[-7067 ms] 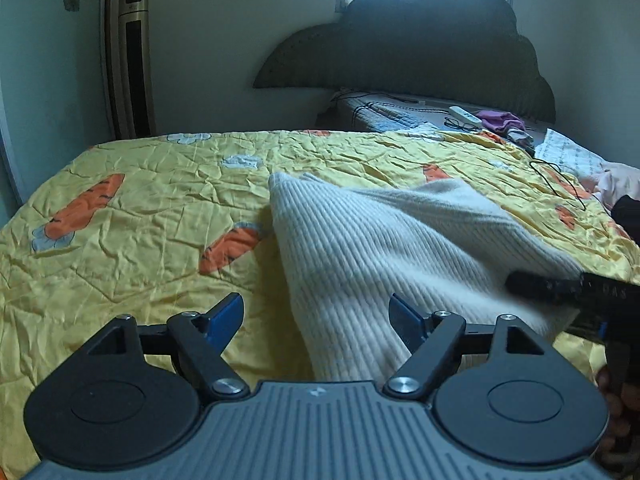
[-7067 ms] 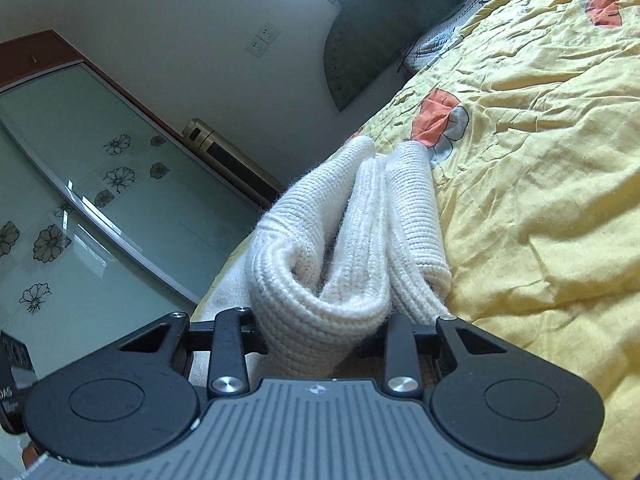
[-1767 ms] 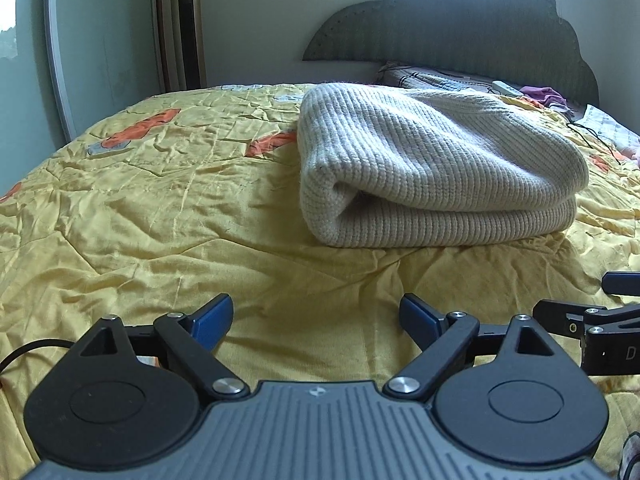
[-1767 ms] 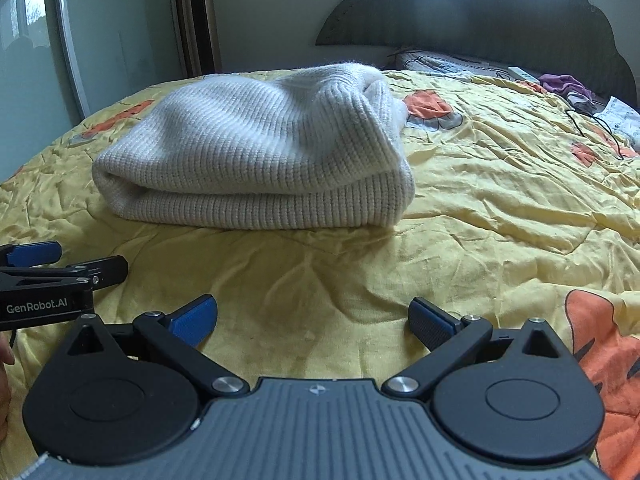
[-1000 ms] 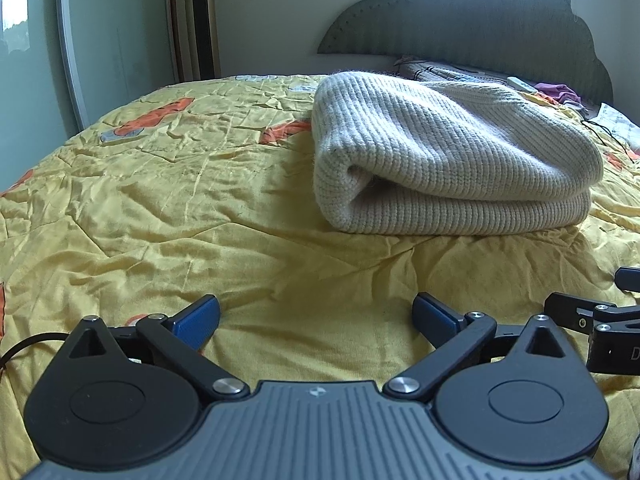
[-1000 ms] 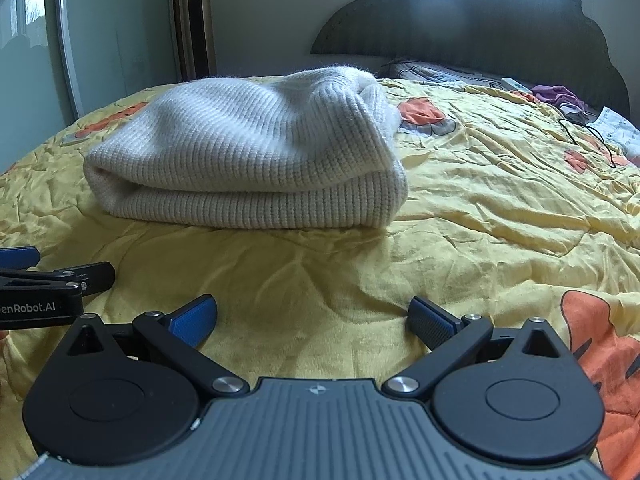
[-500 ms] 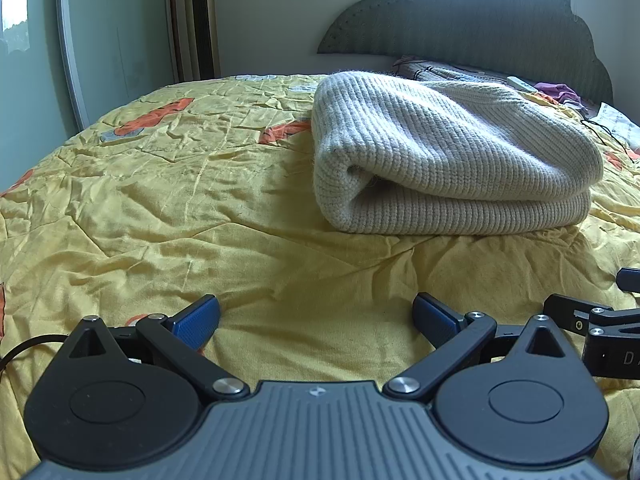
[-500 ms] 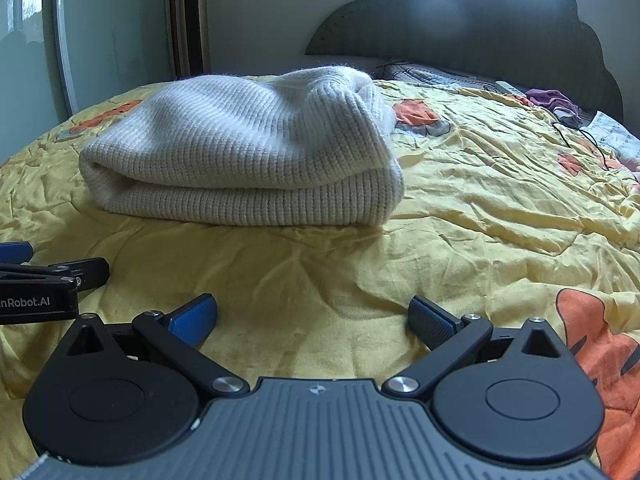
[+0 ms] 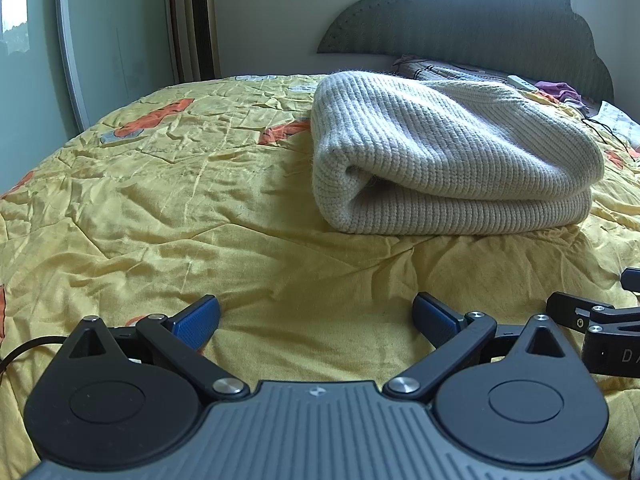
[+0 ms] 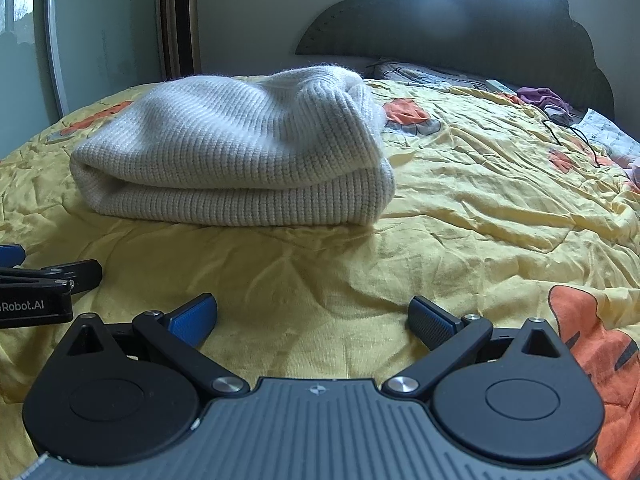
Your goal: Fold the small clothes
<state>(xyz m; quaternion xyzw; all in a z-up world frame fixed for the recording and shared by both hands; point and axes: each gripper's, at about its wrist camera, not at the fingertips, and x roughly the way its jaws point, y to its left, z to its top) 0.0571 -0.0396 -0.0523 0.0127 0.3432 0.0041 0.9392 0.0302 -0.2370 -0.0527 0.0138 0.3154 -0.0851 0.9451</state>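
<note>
Two claws hover low over the bed, both with their blue-padded fingers spread wide and nothing between them. The left claw (image 9: 316,318) sits at the 6 o'clock edge of its own view, and the sweater (image 9: 448,156) lies ahead of it toward 1 o'clock, well apart from the fingers. That sweater is cream, ribbed knit, folded into a thick bundle with a rounded fold facing the camera and its layers stacked flat on the yellow quilt (image 9: 160,200). From the right claw (image 10: 312,320), the same sweater (image 10: 240,156) lies toward 11 o'clock, again well clear of the fingertips.

Each claw shows in the other's view: the right one pokes in at 3 o'clock of the left camera, the left one at 9 o'clock of the right camera, both just above the quilt. The quilt is wrinkled and printed with orange shapes. At 12 o'clock stands a dark scalloped headboard (image 9: 472,20), with a tall tower fan (image 9: 200,20) against the wall at 11 o'clock.
</note>
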